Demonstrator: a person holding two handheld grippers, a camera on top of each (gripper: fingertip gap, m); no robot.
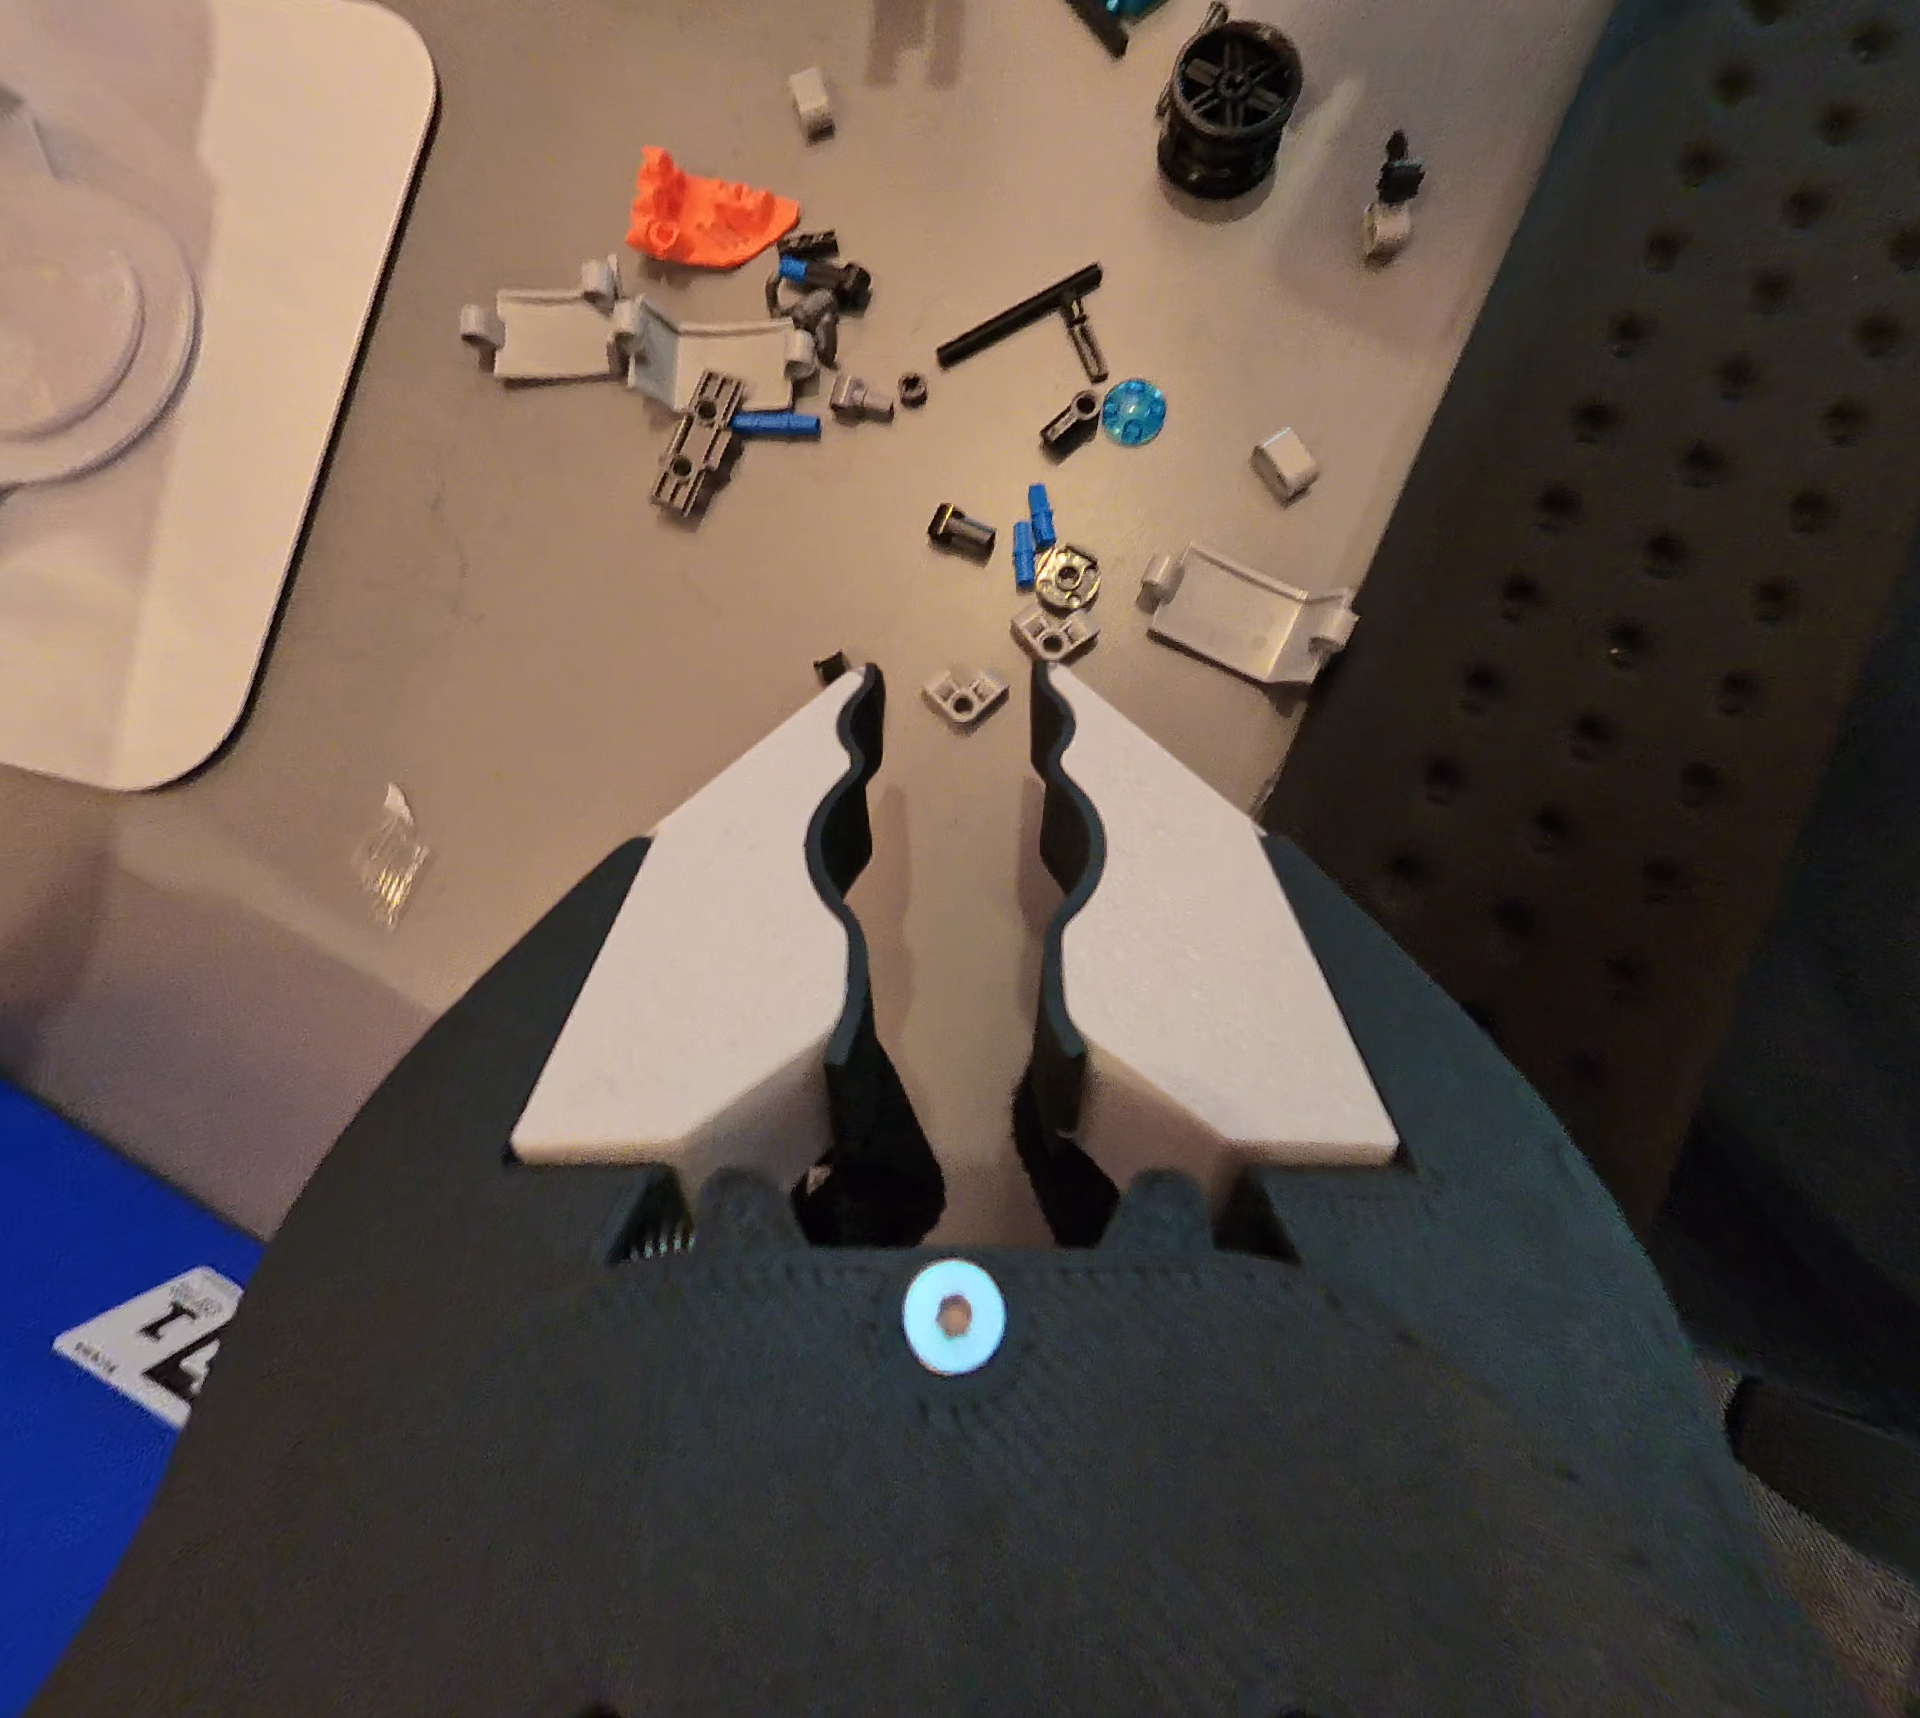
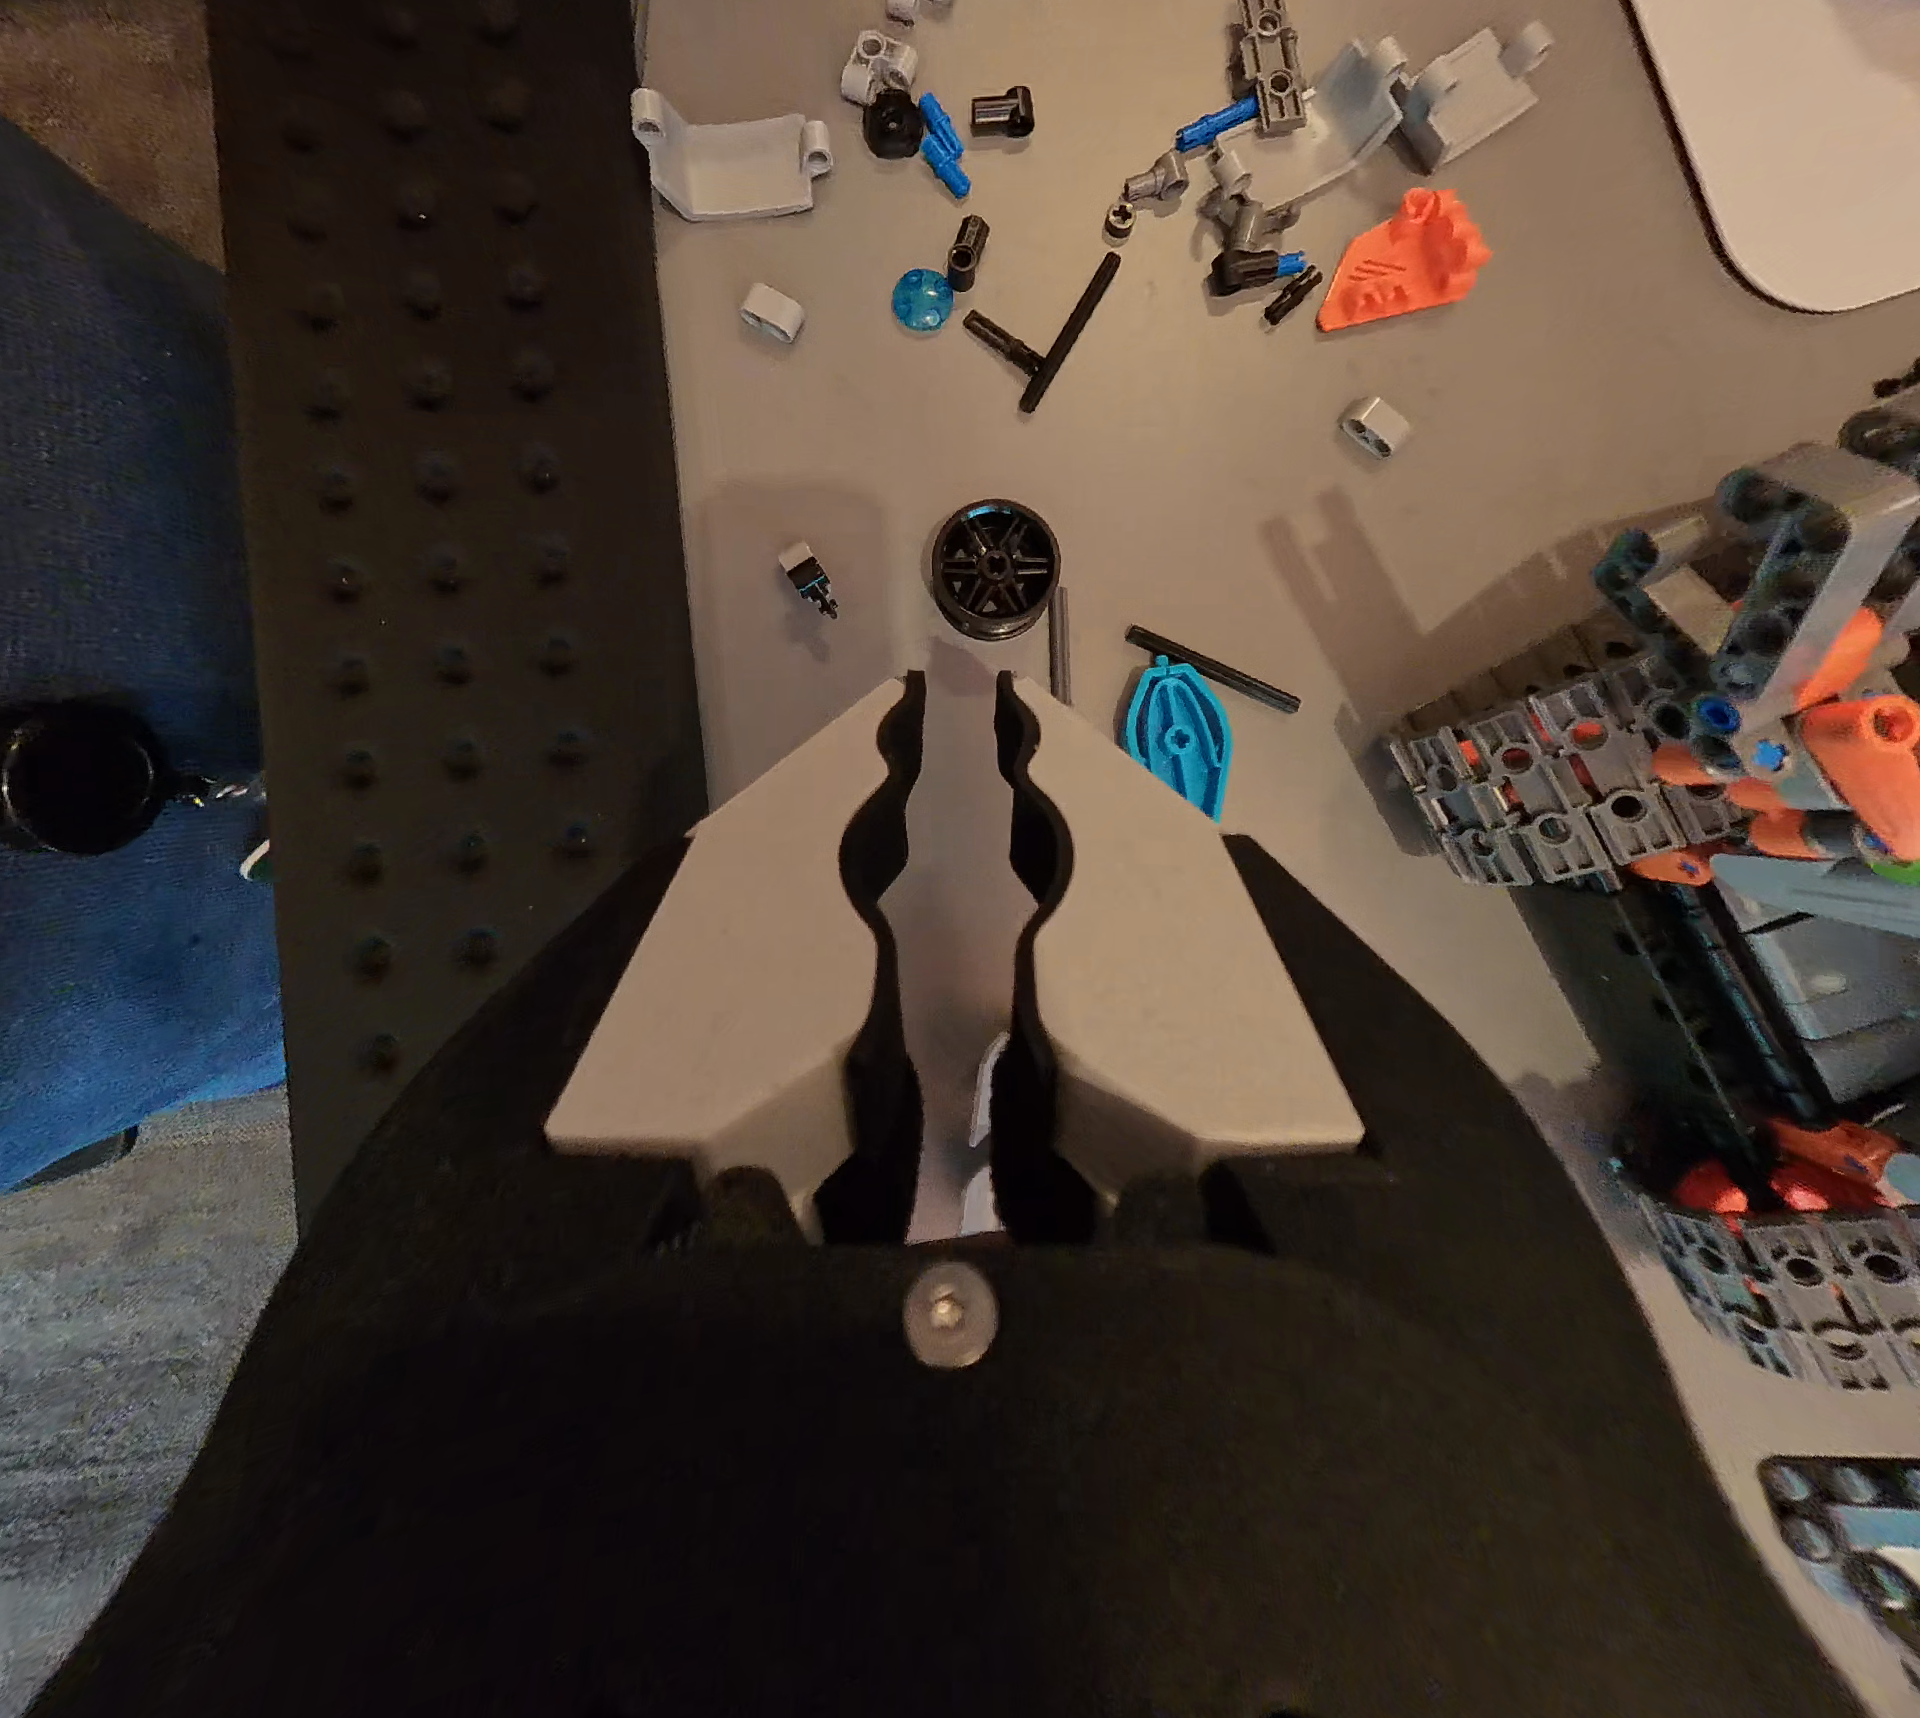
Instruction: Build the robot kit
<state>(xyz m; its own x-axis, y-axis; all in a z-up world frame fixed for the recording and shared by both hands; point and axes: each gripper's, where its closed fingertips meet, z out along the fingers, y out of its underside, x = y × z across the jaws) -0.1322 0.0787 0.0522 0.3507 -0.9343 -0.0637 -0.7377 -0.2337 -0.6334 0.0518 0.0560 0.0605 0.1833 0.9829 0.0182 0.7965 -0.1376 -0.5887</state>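
Left wrist view: left gripper (image 1: 956,681) spread, nothing between the pads, poised over a small grey two-hole connector (image 1: 964,696) lying flat on the grey table (image 1: 520,629); whether touching or hovering, hard to tell from this angle. Just beyond: a second grey connector (image 1: 1054,632), a round black plate (image 1: 1067,575), two blue pins (image 1: 1034,530). Curved grey panel (image 1: 1247,619) near the table edge, well apart from the orange shell piece (image 1: 707,212).

Right wrist view: right gripper (image 2: 958,692) parted narrowly, empty, aimed at a black spoked wheel (image 2: 994,567) resting on its side just ahead of the tips, hub facing up. Cyan blade piece (image 2: 1179,743) beside the right finger (image 2: 1132,889), partly under it. Partly built grey-and-orange model (image 2: 1683,764) standing at right, loose parts scattered ahead within reach of both tools.
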